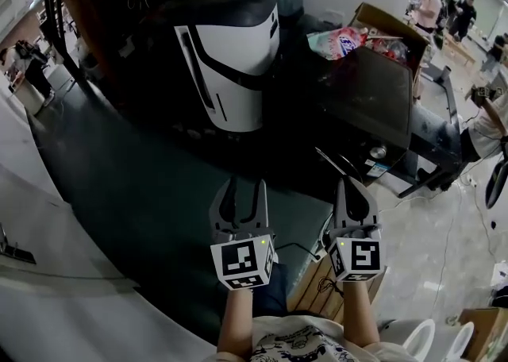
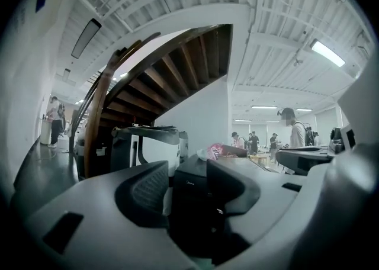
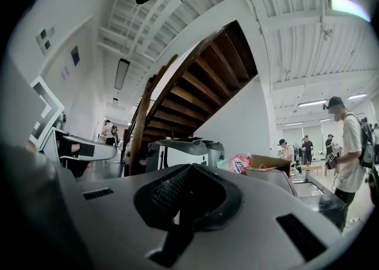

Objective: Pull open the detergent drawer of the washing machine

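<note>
Approach stage; neither gripper touches anything.

Left gripper (image 1: 239, 186): held level, jaws standing wide apart, nothing between them. In the left gripper view the dark body of the washing machine (image 1: 369, 102) shows through the gap, well ahead.

Right gripper (image 1: 353, 187): level beside the left one, jaws closed tip to tip on nothing.

The washing machine is the dark box ahead and to the right in the head view, next to a cardboard box (image 1: 382, 19) of coloured packets. A white-and-black appliance (image 1: 230, 67) stands to its left, under a wooden staircase (image 2: 177, 67). The detergent drawer itself cannot be picked out from here; the machine's face is too dark and seen from above.

Judgement on doing it well:
- Close in on the machine's front until the drawer front and its finger recess are readable in a gripper view before committing.
- The left gripper looks like the ready tool, since it is already open; set one jaw behind the drawer lip and pinch there.
- Pull straight out along the drawer's slide, keeping the gripper level; a skewed pull probably jams it.
- Keep the right gripper clear of the drawer's path.
</note>
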### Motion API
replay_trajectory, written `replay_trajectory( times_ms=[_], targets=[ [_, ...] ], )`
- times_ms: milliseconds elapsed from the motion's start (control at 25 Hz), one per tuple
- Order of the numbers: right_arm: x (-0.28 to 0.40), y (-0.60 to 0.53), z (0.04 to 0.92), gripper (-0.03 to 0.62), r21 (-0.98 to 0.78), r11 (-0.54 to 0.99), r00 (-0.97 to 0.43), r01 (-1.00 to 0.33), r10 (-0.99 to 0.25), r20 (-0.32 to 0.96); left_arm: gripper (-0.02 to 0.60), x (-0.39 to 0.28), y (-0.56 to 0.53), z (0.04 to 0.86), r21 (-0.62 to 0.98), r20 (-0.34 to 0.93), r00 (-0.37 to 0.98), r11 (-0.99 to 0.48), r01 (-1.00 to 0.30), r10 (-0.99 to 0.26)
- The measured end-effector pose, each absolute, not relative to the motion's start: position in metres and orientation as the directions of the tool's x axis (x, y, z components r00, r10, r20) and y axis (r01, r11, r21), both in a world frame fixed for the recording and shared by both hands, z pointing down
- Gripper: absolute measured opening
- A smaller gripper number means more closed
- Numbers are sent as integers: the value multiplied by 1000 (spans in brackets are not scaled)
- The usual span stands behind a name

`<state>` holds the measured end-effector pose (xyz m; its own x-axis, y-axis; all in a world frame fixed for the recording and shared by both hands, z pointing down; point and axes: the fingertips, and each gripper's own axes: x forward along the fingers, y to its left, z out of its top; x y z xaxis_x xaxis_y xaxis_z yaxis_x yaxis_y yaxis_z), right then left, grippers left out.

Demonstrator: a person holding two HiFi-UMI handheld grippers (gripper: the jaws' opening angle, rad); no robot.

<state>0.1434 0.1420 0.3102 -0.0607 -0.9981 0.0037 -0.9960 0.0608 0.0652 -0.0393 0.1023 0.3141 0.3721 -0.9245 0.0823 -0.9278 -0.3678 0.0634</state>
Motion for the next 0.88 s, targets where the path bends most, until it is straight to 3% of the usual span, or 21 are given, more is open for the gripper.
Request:
replay_trajectory(
  times_ms=[400,880],
  targets=[
    [123,29,293,11,84,-5,8,-996,-999,41,196,-60,-27,308,90,157,434,-424,-901,-887],
    [146,-19,294,11,88,-74,80,-993,-994,70,196,-40,-88,323,138,198,474,-454,-880,-858]
  ],
)
